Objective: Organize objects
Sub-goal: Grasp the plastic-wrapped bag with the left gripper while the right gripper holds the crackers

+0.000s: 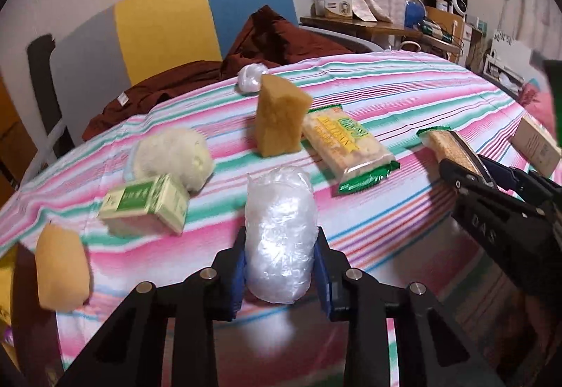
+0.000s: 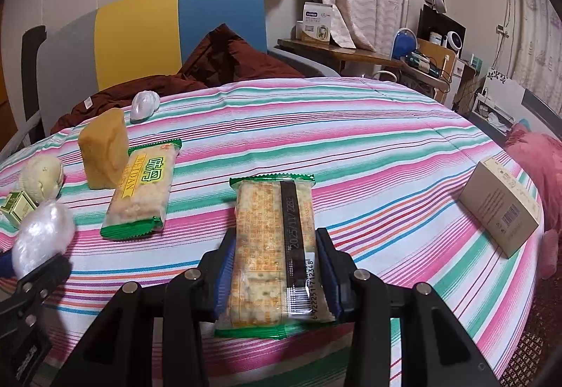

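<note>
My left gripper (image 1: pixel 281 239) is shut on a clear plastic bag bundle (image 1: pixel 279 232), held just above the striped tablecloth (image 1: pixel 404 85). My right gripper (image 2: pixel 275 246) is shut on a green-edged cracker packet (image 2: pixel 270 239), barcode side up. On the cloth lie a second cracker packet (image 1: pixel 347 148) (image 2: pixel 140 190), an upright yellow sponge (image 1: pixel 279 116) (image 2: pixel 102 151), a green and cream box (image 1: pixel 147 204), a cream fluffy ball (image 1: pixel 175 158) (image 2: pixel 40 176), another sponge (image 1: pixel 61 267) at the left edge and a small plastic bundle (image 1: pixel 250 79) (image 2: pixel 144 106) at the far edge.
A brown cardboard box (image 2: pixel 498 211) lies near the table's right edge. A chair with grey, yellow and blue back (image 2: pixel 140 35) holds a dark red cloth (image 2: pixel 224 60) behind the table. A cluttered desk (image 2: pixel 351 53) stands at the back right.
</note>
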